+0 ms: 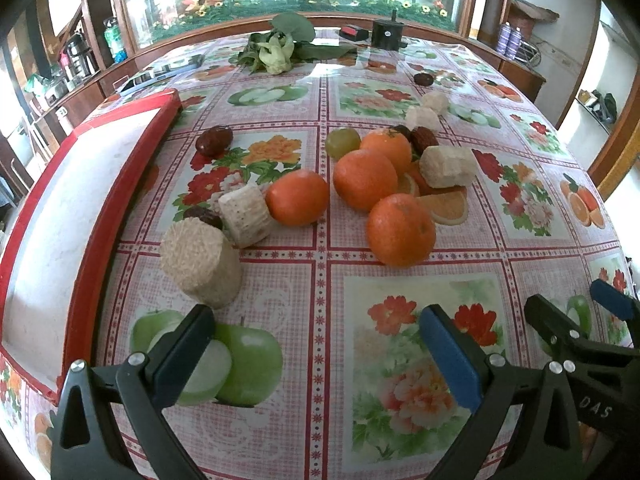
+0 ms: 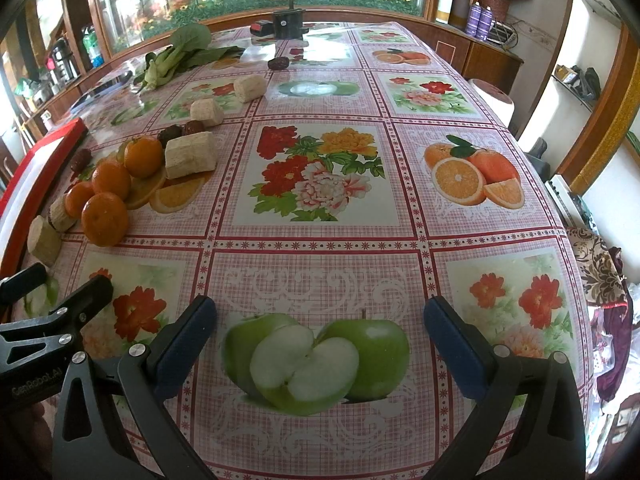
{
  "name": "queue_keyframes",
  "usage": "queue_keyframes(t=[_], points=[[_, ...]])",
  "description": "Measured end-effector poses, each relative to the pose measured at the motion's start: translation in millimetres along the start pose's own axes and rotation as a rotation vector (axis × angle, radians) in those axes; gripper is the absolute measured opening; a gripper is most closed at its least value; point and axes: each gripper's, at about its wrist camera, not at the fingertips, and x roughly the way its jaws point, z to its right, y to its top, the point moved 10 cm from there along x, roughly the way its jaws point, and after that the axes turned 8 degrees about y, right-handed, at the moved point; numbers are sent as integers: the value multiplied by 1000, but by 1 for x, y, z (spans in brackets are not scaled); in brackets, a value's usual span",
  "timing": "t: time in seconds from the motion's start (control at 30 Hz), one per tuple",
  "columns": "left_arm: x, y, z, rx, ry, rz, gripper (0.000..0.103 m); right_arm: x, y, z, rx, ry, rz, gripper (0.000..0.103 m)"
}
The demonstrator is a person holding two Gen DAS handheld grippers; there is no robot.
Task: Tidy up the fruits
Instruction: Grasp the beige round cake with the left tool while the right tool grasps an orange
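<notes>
Several oranges point(image 1: 401, 229) lie in a loose group mid-table, with a green grape point(image 1: 342, 143), red dates point(image 1: 214, 141) and several beige sugarcane chunks point(image 1: 201, 267) around them. The group also shows at the left of the right wrist view, oranges point(image 2: 105, 219) and cane chunks point(image 2: 189, 155). A red-rimmed white tray point(image 1: 60, 216) lies at the left. My left gripper point(image 1: 316, 354) is open and empty, low over the cloth in front of the fruit. My right gripper point(image 2: 320, 346) is open and empty, to the right of the left one, over a printed apple.
A fruit-and-flower printed tablecloth point(image 2: 320, 240) covers the table. Leafy greens point(image 1: 276, 50), a phone point(image 1: 160, 74), a black box point(image 1: 386, 34) and a lone date point(image 1: 424, 79) lie at the far end. Cabinets and shelves surround the table; its right edge drops off near clutter point(image 2: 608, 320).
</notes>
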Motion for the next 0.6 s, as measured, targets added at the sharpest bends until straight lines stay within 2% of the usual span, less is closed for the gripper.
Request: queue_keyframes(t=[0.3, 0.6], points=[[-3, -6, -12, 73, -54, -30, 103, 0, -3, 0, -29, 13, -45, 103], [-19, -4, -36, 82, -224, -8, 103, 2, -3, -12, -67, 12, -114, 103]])
